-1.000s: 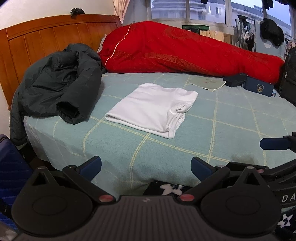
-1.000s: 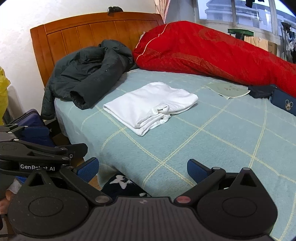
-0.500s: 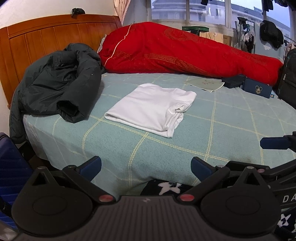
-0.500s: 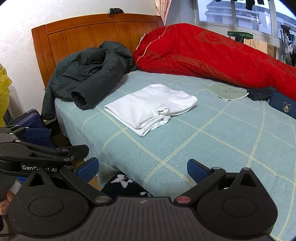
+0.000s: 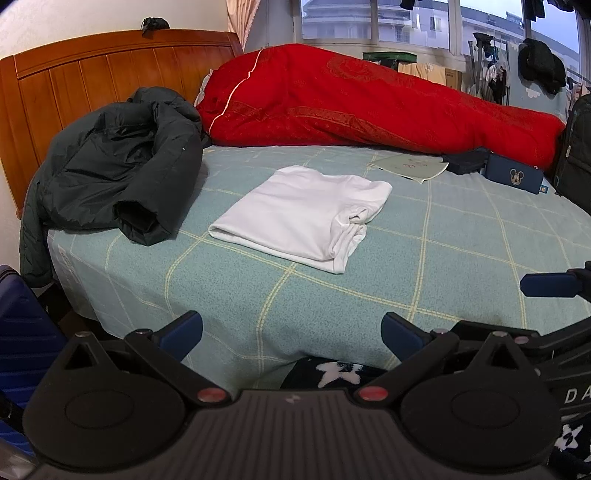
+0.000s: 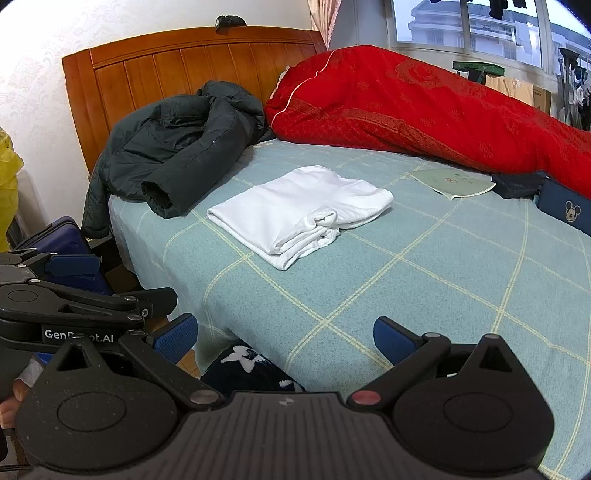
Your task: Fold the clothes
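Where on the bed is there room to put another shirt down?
The biggest bare patch is the near right part of the bed, between the white shirt and the blue case. There is also a bare strip along the near edge. It is crowded by the dark jacket and red quilt.

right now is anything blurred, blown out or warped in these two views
Left wrist view: sharp, soft daylight from the window, fisheye bends the headboard, white shirt bright but its folds show. Right wrist view: equally sharp, black corners, bed's grid lines curve, faint shadow under the jacket.
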A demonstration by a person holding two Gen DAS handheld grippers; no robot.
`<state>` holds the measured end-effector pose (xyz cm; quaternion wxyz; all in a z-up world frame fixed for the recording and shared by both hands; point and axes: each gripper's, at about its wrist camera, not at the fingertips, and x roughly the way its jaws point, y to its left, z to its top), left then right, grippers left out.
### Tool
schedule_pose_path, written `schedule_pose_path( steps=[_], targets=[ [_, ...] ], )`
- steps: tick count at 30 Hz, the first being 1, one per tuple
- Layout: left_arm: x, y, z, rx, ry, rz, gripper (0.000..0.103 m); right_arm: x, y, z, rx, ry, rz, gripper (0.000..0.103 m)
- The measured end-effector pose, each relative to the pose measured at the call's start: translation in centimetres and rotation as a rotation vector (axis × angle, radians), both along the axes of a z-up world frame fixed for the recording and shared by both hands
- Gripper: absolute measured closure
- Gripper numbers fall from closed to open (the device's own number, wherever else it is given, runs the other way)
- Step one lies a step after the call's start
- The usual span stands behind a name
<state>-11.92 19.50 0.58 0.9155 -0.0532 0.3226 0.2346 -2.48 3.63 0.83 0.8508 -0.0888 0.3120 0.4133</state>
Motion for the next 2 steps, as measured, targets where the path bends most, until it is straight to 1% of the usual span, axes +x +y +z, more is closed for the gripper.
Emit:
schedule_pose_path(
  steps=[2],
  targets=[
    [0.01,0.04,0.01,0.001,0.000,0.000,0.001,-0.02,-0.01,0.00,0.000,0.001,0.001,0.000]
  ],
)
